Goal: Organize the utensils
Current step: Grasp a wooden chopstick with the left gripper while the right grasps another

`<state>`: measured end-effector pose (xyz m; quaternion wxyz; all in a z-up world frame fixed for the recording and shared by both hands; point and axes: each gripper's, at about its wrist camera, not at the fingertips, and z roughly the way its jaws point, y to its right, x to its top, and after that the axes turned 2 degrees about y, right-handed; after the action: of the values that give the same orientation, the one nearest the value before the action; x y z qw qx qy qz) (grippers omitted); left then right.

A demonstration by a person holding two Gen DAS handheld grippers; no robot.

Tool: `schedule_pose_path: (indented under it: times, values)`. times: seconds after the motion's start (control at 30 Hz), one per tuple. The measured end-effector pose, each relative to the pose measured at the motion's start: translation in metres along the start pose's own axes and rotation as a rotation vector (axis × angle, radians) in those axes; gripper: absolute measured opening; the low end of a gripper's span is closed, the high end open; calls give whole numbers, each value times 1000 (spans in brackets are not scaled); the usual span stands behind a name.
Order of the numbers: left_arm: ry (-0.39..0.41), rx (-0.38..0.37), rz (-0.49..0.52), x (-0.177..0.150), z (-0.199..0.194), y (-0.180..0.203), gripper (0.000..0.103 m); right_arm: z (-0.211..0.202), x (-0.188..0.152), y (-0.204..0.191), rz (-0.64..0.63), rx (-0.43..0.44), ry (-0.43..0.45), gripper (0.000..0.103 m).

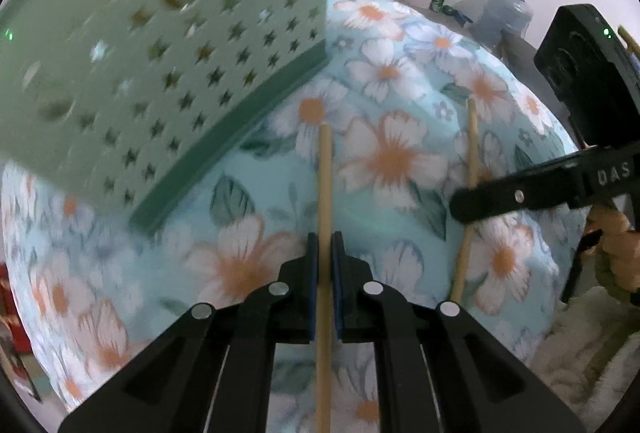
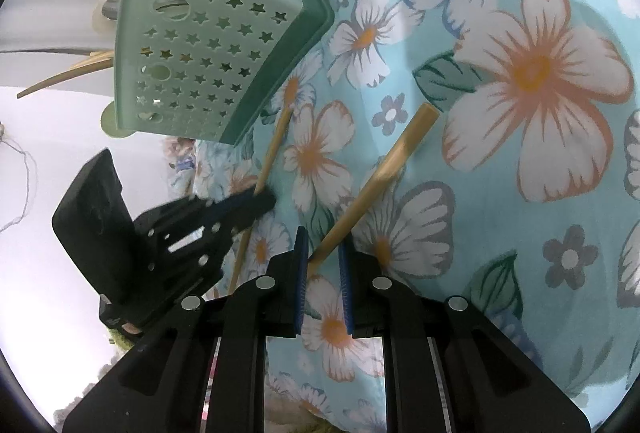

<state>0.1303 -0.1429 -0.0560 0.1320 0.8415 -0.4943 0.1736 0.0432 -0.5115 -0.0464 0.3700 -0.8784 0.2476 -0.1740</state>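
Two bamboo chopsticks were in play on the floral cloth [image 1: 400,161]. The left chopstick [image 1: 325,193] lay flat on the cloth, running straight away from the camera, its far tip near the holder's dark base. Left tongs [image 1: 325,253] were clamped on it, pads nearly together with only the stick between them.

Right chopstick [image 2: 372,177] sat between the right tongs [image 2: 324,253], tilted up and to the right. Gap was narrow; the lower end looked pinched, so we read it as held. In the left wrist view the same stick [image 1: 468,201] passed under the right tongs' finger.

Green utensil holder [image 2: 192,57], star-perforated, stood just beyond both sticks, already carrying several sticks and a utensil handle at its top.

Step, as we judged it: pick-up done on both sides, transfer into the holder pending. Next move called for lifting the left stick clear of the cloth, tipping it upright, then lining it up over the holder mouth.

Pose: left tongs pitched steeply down at the cloth; right tongs shallower, angled toward the holder.
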Motion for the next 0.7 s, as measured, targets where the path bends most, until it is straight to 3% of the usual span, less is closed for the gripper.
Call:
schedule_pose_path:
  times: [0.17,0.27,0.33,0.7]
  values:
    - [-11,-68,-85,-2,-6,-17,8,-10,2,-9,-24,-39,30,20]
    - [-14,-100,-115,3,-8,-24,23,-13,6,-9,-17,-40,43,29]
    - [-18,-112,-119,5,-8,-28,28,-15,8,-9,-14,-53,59,30]
    - [-27,-81,-133,38,13,-34,25,-16,16,6,107,-46,117,22]
